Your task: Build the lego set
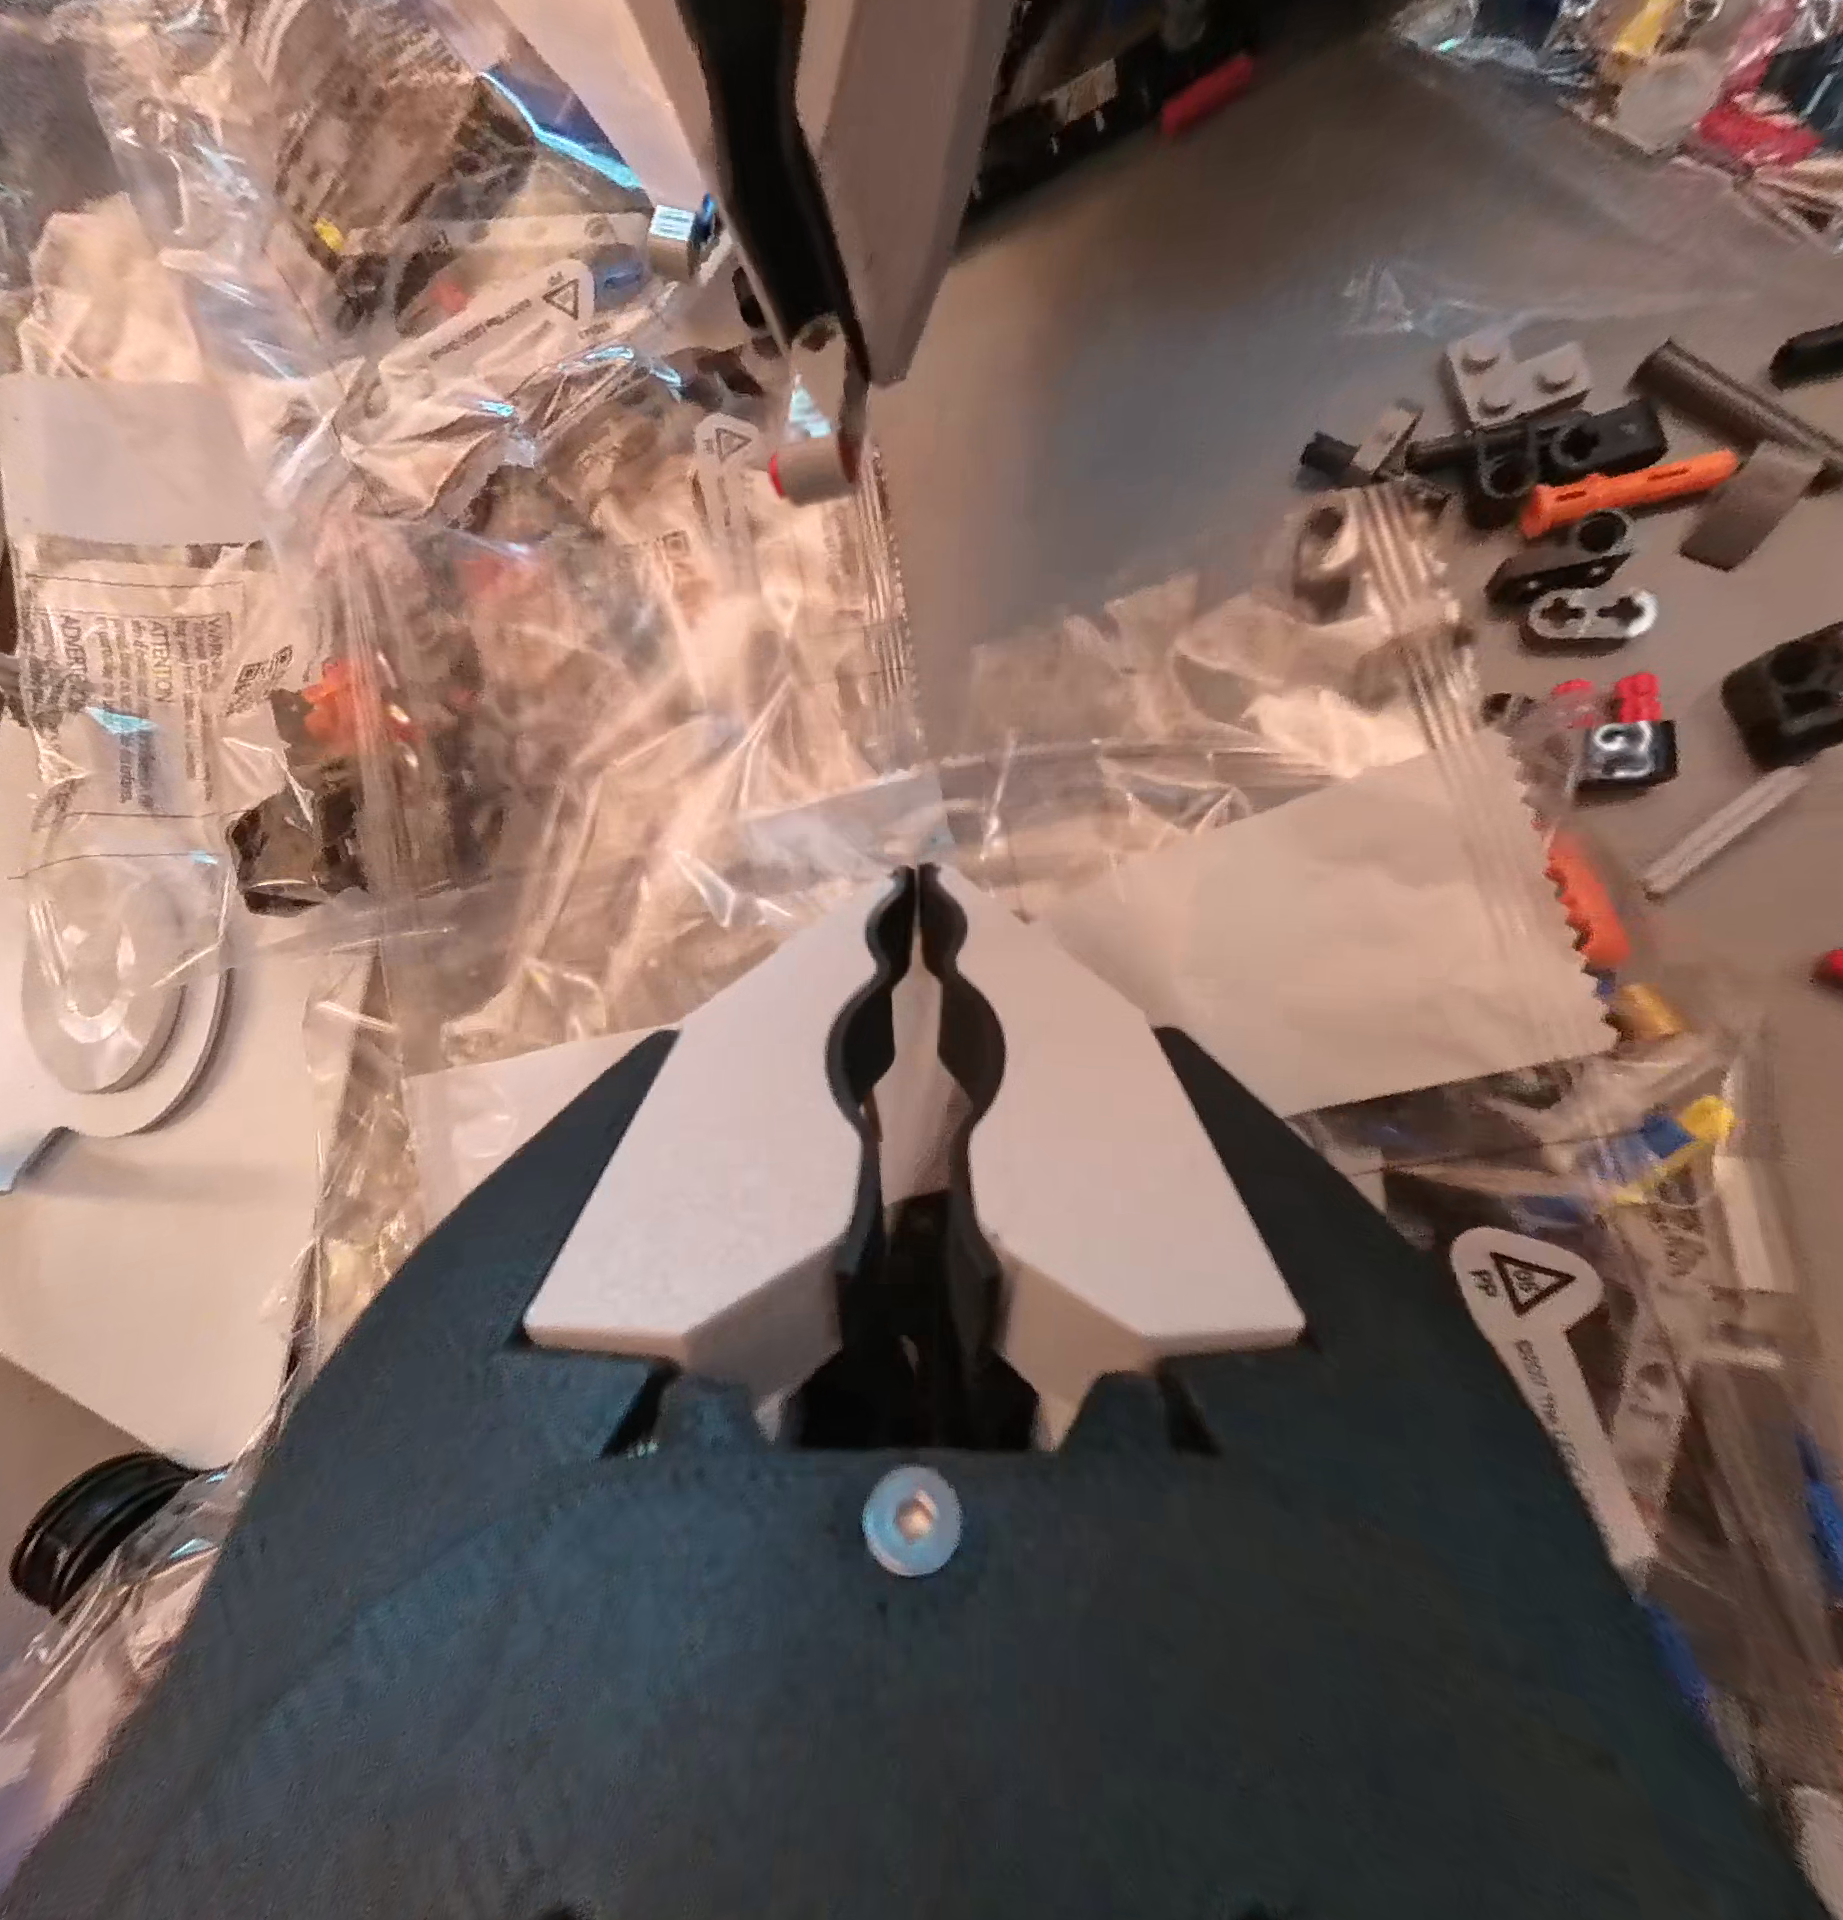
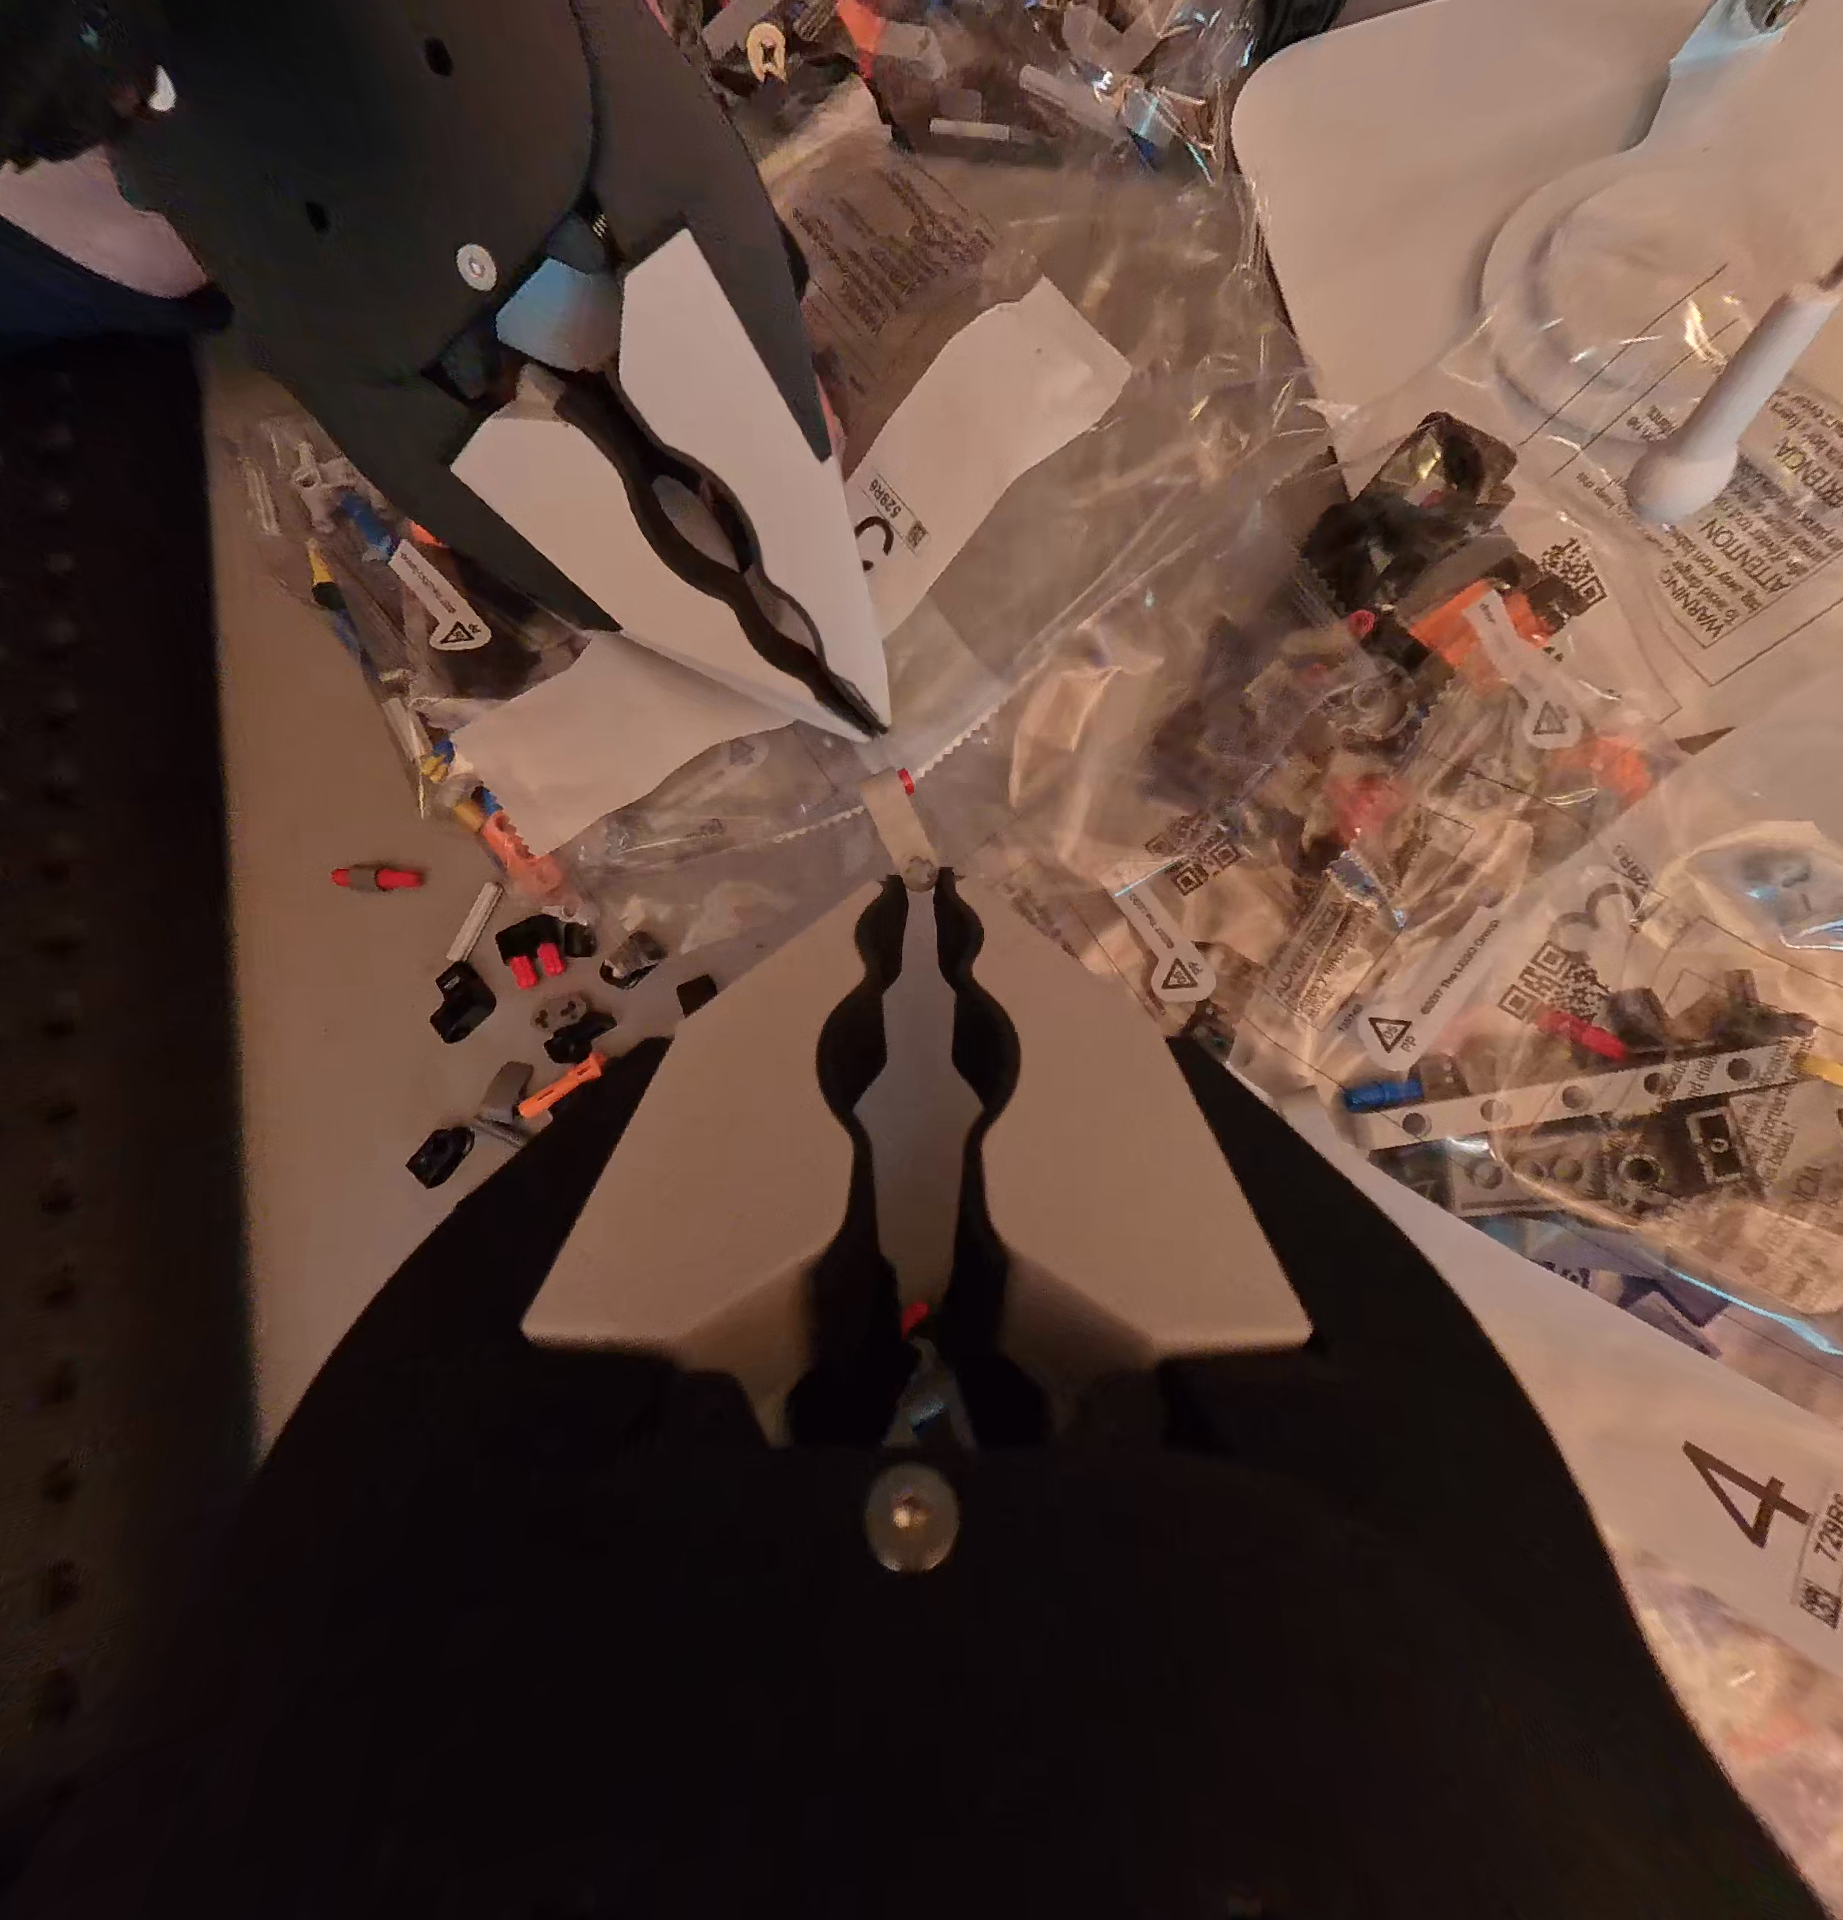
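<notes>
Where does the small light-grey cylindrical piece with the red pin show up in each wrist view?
Left wrist view: small light-grey cylindrical piece with the red pin sits upper centre, pinched at the far right gripper's tips.
Right wrist view: the piece is dead centre, just beyond that gripper's own fingers.
Shared landmark: the clear plastic bag's serrated edge.

— Where's the grey connector [image 2: 901,826]?
— Lifted, a small grey cylinder with a red pin end, tilted over the clear bags [image 1: 543,644].
— And the loose parts [image 1: 1582,540]?
— Scattered on the grey table [image 1: 1156,343]: black, orange and grey pieces, lying apart, unassembled.
</notes>
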### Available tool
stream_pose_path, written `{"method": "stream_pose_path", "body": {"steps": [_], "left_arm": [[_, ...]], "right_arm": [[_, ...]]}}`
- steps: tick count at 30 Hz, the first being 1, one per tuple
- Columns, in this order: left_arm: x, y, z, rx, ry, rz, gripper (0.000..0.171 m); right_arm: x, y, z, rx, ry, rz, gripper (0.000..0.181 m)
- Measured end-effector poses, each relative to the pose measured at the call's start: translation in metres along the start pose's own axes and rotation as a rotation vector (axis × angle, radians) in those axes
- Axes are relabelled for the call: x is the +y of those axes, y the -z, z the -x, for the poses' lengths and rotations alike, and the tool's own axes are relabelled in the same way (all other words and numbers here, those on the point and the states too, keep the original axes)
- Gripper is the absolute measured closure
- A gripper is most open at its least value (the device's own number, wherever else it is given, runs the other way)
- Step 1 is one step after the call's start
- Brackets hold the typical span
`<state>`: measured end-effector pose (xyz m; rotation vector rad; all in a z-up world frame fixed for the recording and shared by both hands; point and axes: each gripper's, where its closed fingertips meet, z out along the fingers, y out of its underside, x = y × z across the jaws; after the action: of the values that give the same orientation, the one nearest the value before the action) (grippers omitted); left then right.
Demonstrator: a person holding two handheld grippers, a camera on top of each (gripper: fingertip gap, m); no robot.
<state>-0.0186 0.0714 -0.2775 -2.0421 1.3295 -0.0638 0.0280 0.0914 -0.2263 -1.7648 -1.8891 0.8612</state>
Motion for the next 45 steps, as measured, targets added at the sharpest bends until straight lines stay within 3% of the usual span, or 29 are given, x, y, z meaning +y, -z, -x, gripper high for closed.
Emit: {"method": "stream_pose_path", "body": {"steps": [18, 31, 39, 45], "left_arm": [[-0.011, 0.035, 0.034, -0.129, 0.084, -0.178, 0.171], [-0.039, 0.061, 0.028, -0.088, 0.074, -0.39, 0.171], [-0.052, 0.072, 0.024, -0.071, 0.058, -0.485, 0.171], [-0.059, 0.08, 0.021, -0.047, 0.056, -0.552, 0.171]], "right_arm": [[0.0, 0.001, -0.004, 0.021, -0.008, -0.002, 0.178], [-0.008, -0.005, -0.007, 0.106, 0.036, 0.009, 0.178], [-0.019, -0.013, 0.013, 0.091, 0.115, 0.016, 0.178], [-0.007, -0.027, 0.024, 0.028, 0.13, 0.096, 0.178]]}}
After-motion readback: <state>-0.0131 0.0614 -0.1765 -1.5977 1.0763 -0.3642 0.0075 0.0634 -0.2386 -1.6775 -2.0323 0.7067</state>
